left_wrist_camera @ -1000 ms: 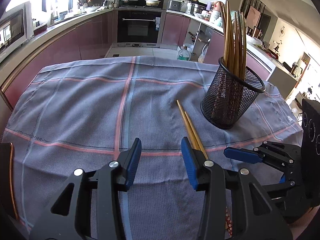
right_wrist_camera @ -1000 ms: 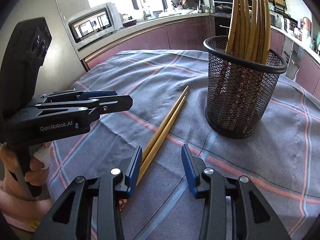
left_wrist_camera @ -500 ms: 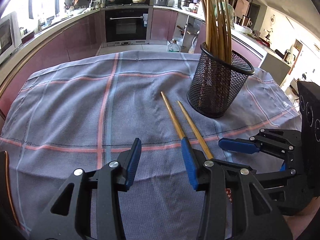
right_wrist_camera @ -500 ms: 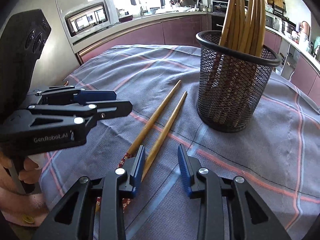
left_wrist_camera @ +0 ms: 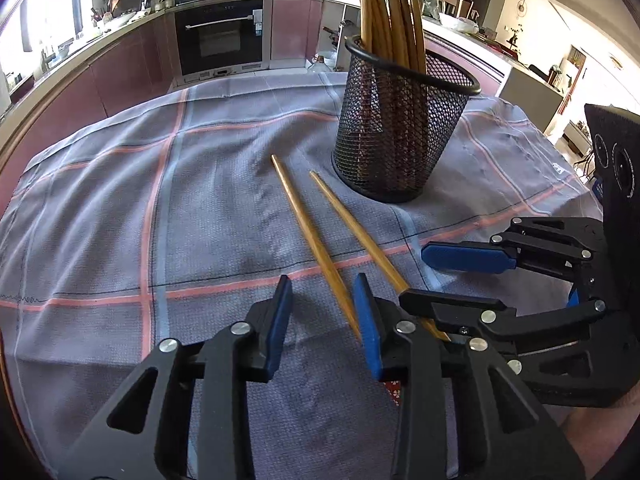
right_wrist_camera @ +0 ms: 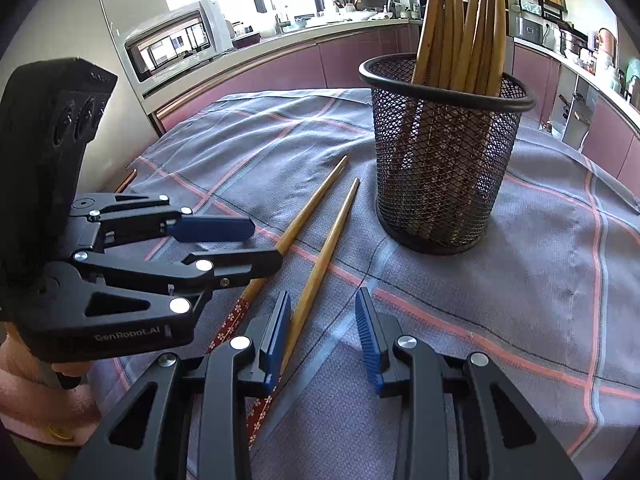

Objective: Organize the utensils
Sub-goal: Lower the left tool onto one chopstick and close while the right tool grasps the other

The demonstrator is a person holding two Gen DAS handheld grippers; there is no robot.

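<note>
Two wooden chopsticks point(left_wrist_camera: 308, 228) with red flowered ends lie side by side on the grey plaid cloth point(left_wrist_camera: 120, 208), tips toward a black mesh holder point(left_wrist_camera: 400, 128) that holds several more chopsticks upright. My left gripper point(left_wrist_camera: 322, 312) is open, low over the left chopstick's handle part. My right gripper point(right_wrist_camera: 322, 320) is open just right of the right chopstick point(right_wrist_camera: 324, 256). The holder point(right_wrist_camera: 444, 152) stands beyond both. Each gripper shows in the other's view: the left gripper point(right_wrist_camera: 240, 248), the right gripper point(left_wrist_camera: 460, 280).
The cloth covers a round table whose edge runs close behind the holder. Kitchen counters, an oven point(left_wrist_camera: 220, 36) and a microwave point(right_wrist_camera: 176, 44) lie beyond. A hand in a pink sleeve point(right_wrist_camera: 24, 396) holds the left gripper.
Both grippers have moved forward and lower toward the two chopsticks. The chopsticks have spread slightly apart. The holder looks nearer in both views.
</note>
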